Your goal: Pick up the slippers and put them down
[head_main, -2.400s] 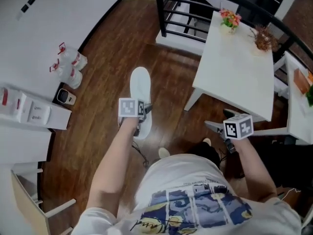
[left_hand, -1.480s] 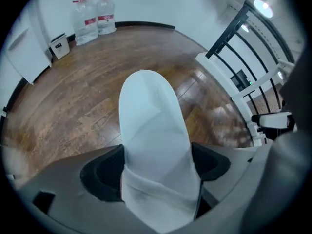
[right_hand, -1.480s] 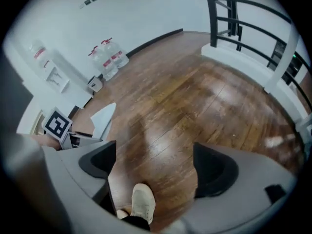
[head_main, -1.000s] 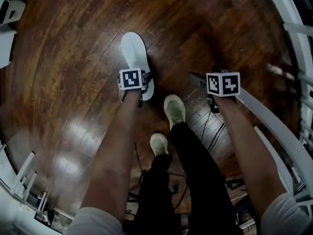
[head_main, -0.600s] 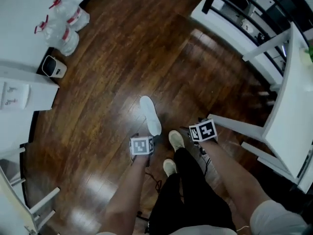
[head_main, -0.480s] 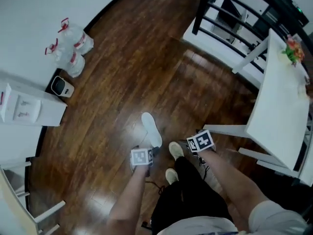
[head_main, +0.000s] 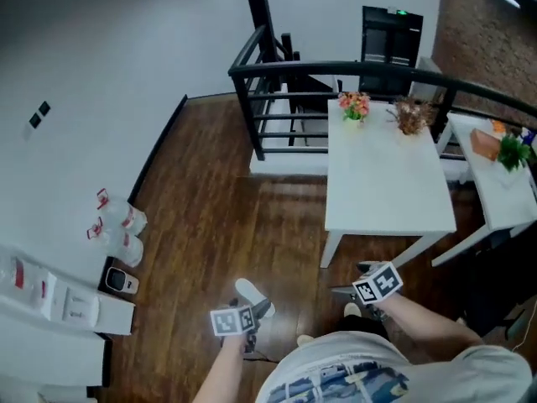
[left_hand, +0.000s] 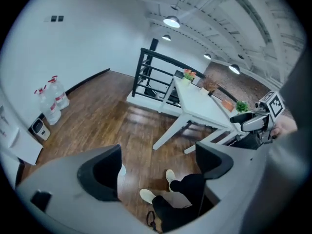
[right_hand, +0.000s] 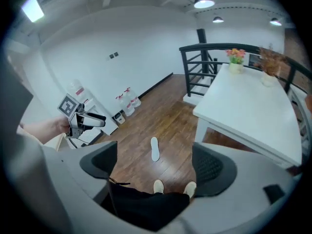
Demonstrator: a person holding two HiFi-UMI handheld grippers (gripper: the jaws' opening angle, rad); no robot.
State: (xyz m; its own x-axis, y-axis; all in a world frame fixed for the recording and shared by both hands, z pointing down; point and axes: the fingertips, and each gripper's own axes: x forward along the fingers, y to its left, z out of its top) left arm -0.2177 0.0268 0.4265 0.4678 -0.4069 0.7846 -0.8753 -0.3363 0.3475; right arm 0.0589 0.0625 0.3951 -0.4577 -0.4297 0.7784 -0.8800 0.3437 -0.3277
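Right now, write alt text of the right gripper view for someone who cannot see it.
The right gripper, jaws apart and empty, looks down at a wooden floor where one white slipper lies beyond the person's shoes. A white table stands at right; the left gripper shows at left.

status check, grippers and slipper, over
Left gripper open, empty. Right gripper open, empty. One white slipper flat on the wood floor, not gripped. Person's shoes stand just short of it; white table off to one side.
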